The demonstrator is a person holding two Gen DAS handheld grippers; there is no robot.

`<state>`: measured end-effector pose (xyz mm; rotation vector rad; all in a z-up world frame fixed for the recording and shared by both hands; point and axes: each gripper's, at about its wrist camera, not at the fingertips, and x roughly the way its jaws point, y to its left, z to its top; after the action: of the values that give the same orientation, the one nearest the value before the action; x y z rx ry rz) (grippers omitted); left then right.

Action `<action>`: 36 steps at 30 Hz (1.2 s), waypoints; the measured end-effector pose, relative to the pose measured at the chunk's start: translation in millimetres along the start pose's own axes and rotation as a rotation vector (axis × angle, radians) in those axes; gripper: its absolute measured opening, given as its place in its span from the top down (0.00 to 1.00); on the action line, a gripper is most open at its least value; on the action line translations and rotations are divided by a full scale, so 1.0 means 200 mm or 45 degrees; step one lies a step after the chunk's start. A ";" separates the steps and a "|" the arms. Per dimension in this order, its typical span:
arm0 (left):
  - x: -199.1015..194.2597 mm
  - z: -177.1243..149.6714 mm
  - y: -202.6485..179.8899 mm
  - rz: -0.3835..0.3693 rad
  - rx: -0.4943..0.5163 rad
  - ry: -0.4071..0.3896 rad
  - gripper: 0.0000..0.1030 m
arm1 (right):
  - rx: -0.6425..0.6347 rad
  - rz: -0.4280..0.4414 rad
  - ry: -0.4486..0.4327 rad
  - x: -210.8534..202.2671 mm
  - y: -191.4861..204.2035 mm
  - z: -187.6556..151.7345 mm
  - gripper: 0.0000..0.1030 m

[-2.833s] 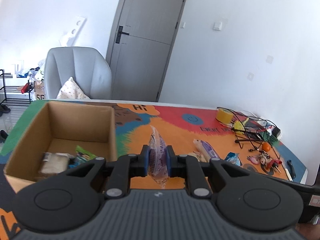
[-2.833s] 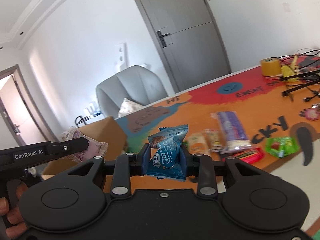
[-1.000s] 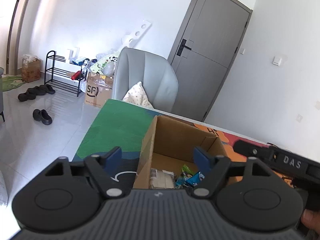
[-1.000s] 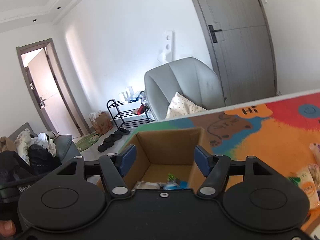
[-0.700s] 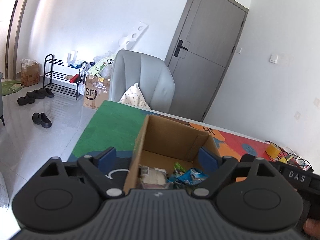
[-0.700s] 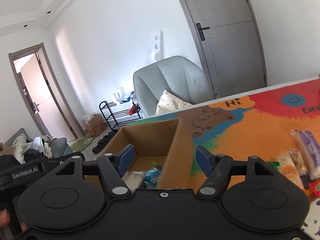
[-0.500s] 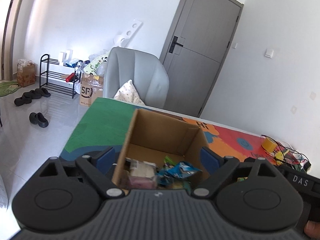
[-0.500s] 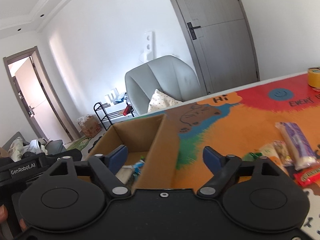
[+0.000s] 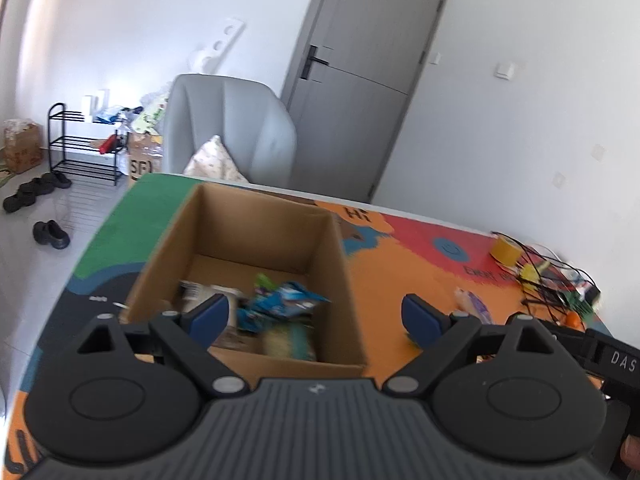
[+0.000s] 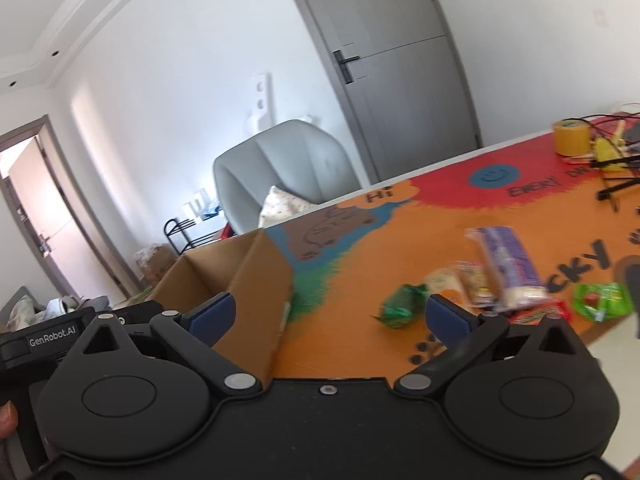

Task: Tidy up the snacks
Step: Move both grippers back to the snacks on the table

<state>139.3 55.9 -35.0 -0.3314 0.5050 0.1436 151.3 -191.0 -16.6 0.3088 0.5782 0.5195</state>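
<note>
Here, the left gripper (image 9: pixel 314 316) is seen with its blue-padded jaws spread wide and nothing held between them. Framed in the gap between those jaws is an open cardboard box (image 9: pixel 344 272), its near right corner lying just ahead of the gripper body. Inside the box, a blue snack packet (image 9: pixel 286 306) is piled with a pale wrapped snack (image 9: pixel 200 292) near the left pad; the other contents are too blurred to be named. Beyond the right pad, a purple-and-white snack pack (image 9: pixel 474 306) is laid on the colourful table mat (image 9: pixel 400 268), and farther out a roll of yellow tape (image 9: pixel 505 249) is seen beside a tangle of black cables (image 9: pixel 556 284).

The right gripper (image 10: pixel 330 314) is likewise held wide open and empty. The same cardboard box (image 10: pixel 256 280) is seen at and beyond its left pad, while the gap between the jaws is filled by bare table mat (image 10: pixel 344 280). Just ahead of the right pad, a green wrapped snack (image 10: pixel 400 304) is lying on the mat. Farther to the right, the purple-and-white snack pack (image 10: pixel 508 264) is grouped with two small pale packets (image 10: pixel 460 284), a red bar (image 10: pixel 540 314) and a bright green packet (image 10: pixel 600 300). A grey armchair (image 10: pixel 284 164) is seen behind the table.
</note>
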 end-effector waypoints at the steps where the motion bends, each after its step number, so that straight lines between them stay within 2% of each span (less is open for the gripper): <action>1: 0.00 0.00 -0.03 -0.009 0.007 0.002 0.10 | 0.007 -0.010 -0.004 -0.02 -0.02 0.00 0.00; 22: 0.16 -0.12 -0.45 -0.158 0.159 0.061 0.10 | 0.135 -0.165 -0.060 -0.20 -0.43 -0.03 0.01; 28: 0.24 -0.15 -0.53 -0.175 0.175 0.069 0.10 | 0.186 -0.199 -0.063 -0.19 -0.55 -0.05 0.17; 36: 0.40 -0.18 -0.58 -0.165 0.198 0.101 0.13 | 0.232 -0.243 -0.059 -0.13 -0.69 -0.07 0.24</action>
<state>216.6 -60.3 -71.9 -0.2173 0.5681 -0.0347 177.0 -318.4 -73.7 0.4323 0.6044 0.2758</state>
